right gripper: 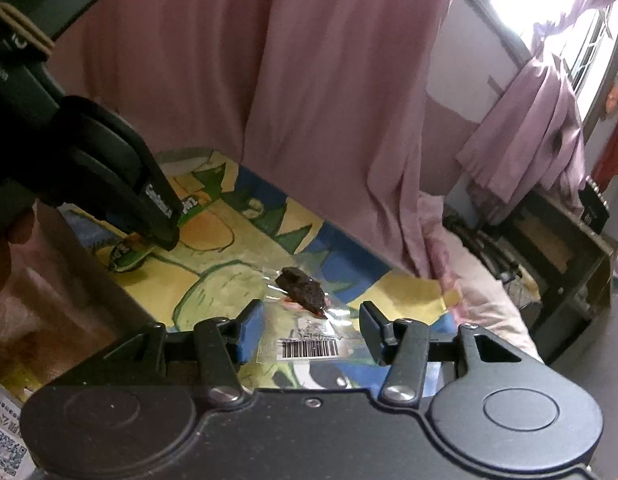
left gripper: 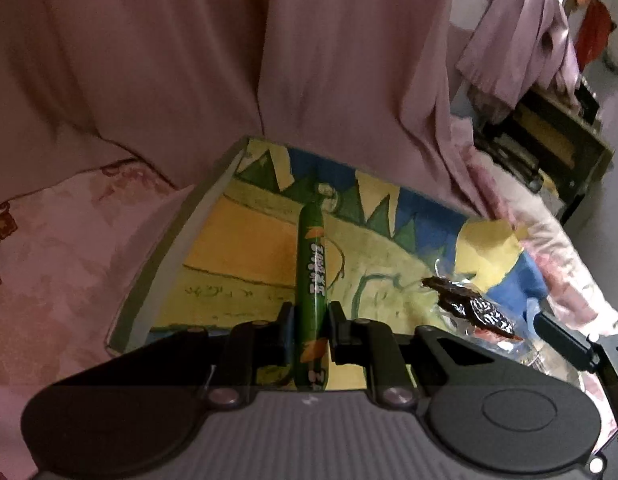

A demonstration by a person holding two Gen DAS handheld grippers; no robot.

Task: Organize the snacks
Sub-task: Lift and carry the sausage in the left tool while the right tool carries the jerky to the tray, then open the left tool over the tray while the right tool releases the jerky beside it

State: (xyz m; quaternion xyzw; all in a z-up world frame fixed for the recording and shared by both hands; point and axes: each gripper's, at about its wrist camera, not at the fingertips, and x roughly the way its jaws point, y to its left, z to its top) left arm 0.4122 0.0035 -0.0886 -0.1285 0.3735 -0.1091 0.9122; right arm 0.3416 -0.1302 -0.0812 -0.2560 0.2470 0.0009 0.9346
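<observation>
Two hand-held tongs hover over a small tabletop (left gripper: 213,256) with a bright cartoon print, set among pink bedding (left gripper: 61,248) and a pink curtain (left gripper: 189,60). The left tongs (left gripper: 311,320) are clamped on a green sausage stick (left gripper: 312,264), which juts forward between the pads and out over the tabletop. The right tongs (right gripper: 305,320) are closed on a clear snack packet (right gripper: 309,332) with a barcode label; the dark dried piece (right gripper: 303,290) inside lies just ahead of the fingertips, in the middle of the gap.
</observation>
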